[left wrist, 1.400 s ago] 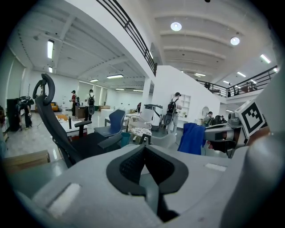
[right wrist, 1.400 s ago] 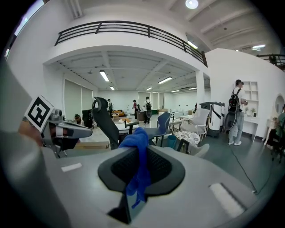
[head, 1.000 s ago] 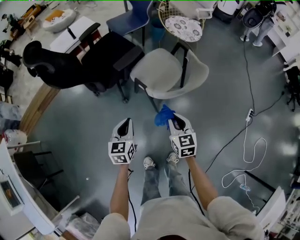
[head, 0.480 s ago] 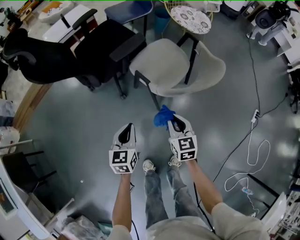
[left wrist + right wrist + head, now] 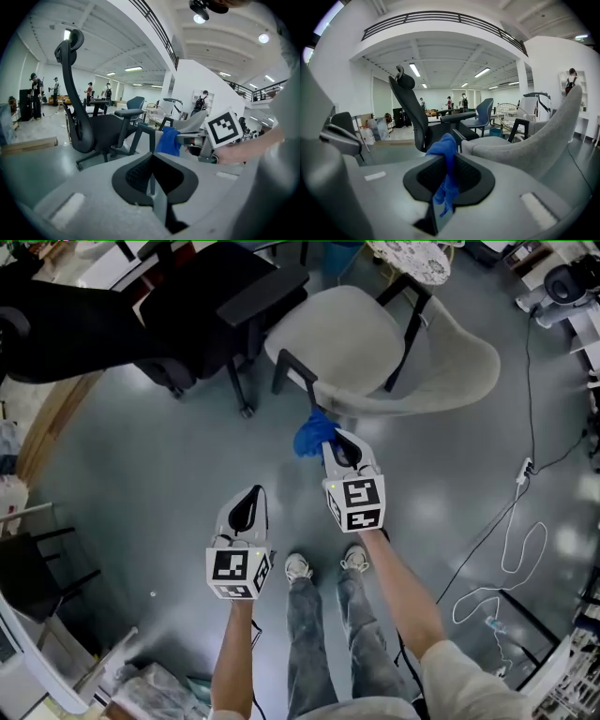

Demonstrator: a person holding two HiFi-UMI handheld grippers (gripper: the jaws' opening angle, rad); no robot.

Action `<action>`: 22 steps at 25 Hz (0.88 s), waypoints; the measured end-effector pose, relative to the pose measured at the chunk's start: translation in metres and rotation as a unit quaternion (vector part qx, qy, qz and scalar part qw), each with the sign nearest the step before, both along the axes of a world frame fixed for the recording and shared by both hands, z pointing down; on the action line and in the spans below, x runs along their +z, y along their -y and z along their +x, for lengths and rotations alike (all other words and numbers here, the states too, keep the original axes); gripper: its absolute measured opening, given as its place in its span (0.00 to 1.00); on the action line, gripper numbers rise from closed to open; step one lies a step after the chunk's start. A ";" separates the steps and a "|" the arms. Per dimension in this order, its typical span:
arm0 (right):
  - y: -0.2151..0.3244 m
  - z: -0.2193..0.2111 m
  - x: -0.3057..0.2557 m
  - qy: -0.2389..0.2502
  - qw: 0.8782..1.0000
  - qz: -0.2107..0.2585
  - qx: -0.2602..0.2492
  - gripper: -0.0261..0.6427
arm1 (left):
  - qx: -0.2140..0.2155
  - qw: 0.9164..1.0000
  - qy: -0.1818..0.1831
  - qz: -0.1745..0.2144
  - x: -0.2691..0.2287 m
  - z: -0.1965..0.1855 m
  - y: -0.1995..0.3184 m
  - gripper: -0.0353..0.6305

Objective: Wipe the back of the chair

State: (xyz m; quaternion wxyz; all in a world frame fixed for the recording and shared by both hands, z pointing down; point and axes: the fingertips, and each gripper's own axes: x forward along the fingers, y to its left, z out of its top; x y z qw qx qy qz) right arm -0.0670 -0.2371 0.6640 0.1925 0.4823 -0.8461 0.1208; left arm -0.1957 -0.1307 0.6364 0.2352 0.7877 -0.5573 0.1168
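A grey upholstered chair (image 5: 366, 343) with black legs stands ahead of me, its curved back (image 5: 450, 367) sweeping to the right. My right gripper (image 5: 326, 439) is shut on a blue cloth (image 5: 312, 432), held close to the chair's near front leg (image 5: 302, 381). In the right gripper view the blue cloth (image 5: 446, 161) bunches between the jaws, with the grey chair's back (image 5: 534, 140) just to the right. My left gripper (image 5: 249, 498) hangs lower left, jaws together, holding nothing. From the left gripper view, the cloth (image 5: 168, 140) and right gripper (image 5: 206, 140) appear ahead.
A black office chair (image 5: 141, 315) with armrests lies tilted at upper left, close beside the grey chair. A white cable (image 5: 511, 540) loops over the floor at right. A round patterned side table (image 5: 412, 254) stands behind the grey chair. Furniture clutter (image 5: 37, 615) lines the left edge.
I have stepped forward: both chairs are nearer. My right gripper has advanced with the cloth toward the grey chair's front leg; the left gripper trails behind.
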 end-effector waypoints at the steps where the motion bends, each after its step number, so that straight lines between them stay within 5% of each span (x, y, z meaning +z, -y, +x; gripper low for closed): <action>1: 0.008 -0.004 0.005 -0.001 1.000 0.001 -0.001 0.10 | 0.001 1.000 0.002 -0.004 0.005 -0.001 -0.001 0.05; 12: 0.070 -0.009 0.030 -0.021 0.999 -0.014 0.042 0.10 | 0.004 1.000 0.010 -0.006 0.006 -0.010 -0.001 0.05; 22: 0.061 0.024 0.031 -0.038 0.998 -0.017 0.056 0.10 | 0.020 1.000 0.017 -0.004 0.002 0.009 0.002 0.05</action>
